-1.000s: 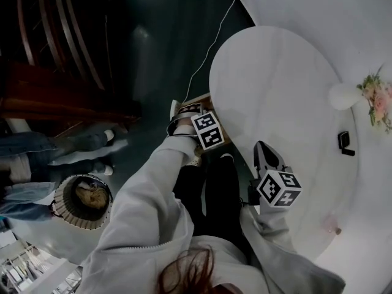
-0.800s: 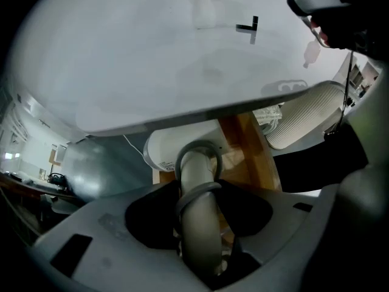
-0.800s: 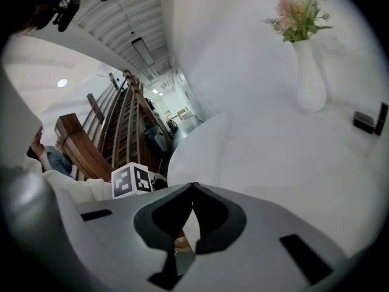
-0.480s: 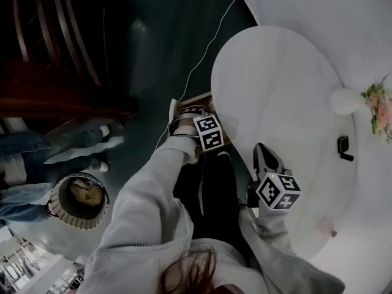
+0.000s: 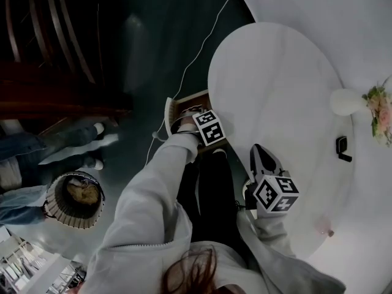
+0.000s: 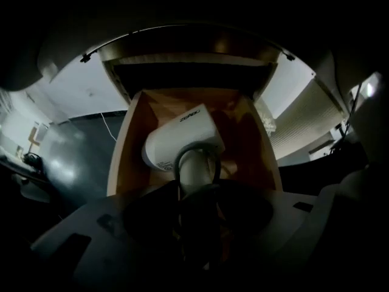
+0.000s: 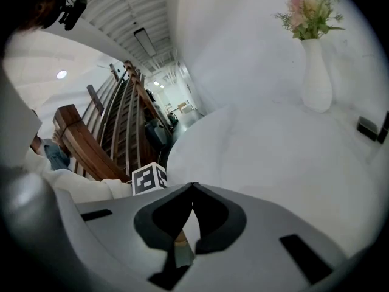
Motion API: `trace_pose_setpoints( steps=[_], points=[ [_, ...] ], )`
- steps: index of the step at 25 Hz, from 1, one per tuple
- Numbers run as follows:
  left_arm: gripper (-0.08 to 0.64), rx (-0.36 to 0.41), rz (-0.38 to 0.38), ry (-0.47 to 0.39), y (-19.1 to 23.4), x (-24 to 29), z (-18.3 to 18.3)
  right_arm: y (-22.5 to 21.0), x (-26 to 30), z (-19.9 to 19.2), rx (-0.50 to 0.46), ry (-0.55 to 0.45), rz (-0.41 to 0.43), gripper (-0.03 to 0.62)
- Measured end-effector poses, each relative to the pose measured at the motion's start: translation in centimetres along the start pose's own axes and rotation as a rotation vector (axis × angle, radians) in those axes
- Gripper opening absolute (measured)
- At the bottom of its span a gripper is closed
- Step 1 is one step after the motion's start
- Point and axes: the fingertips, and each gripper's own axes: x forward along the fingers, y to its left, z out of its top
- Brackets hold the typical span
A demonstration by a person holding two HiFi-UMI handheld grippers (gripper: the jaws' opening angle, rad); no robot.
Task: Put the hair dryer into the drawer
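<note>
Our white hair dryer hangs nose-first over the open wooden drawer, with its handle clamped in our left hand-held gripper and its black cord looped round that handle. We judge it light but top-heavy and its hard shell slick, so the handle close to the body seems the surest hold. Our right hand-held gripper, jaws together and empty, waits to the drawer's right, over the white worktop.
</note>
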Motion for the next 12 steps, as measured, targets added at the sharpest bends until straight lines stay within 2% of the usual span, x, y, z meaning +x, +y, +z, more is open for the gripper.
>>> trace_pose_setpoints(
  steps=[2,5,7,12],
  points=[
    [0.21,-0.034,-0.015,-0.015,-0.5,0.6,-0.2,0.3,0.1,-0.2,-0.005,0.006,0.003,0.049],
    [0.219,0.089,0.088,0.032,-0.4,1.8,-1.2,0.3,0.0,-0.2,-0.012,0.012,0.0,0.049],
    [0.219,0.131,0.119,0.043,-0.3,2.5,-1.3,-0.1,0.0,-0.2,-0.013,0.013,-0.003,0.049],
    [0.236,0.05,0.093,0.036,0.2,2.6,-1.3,-0.2,0.1,-0.5,-0.02,0.025,-0.002,0.049]
  ],
)
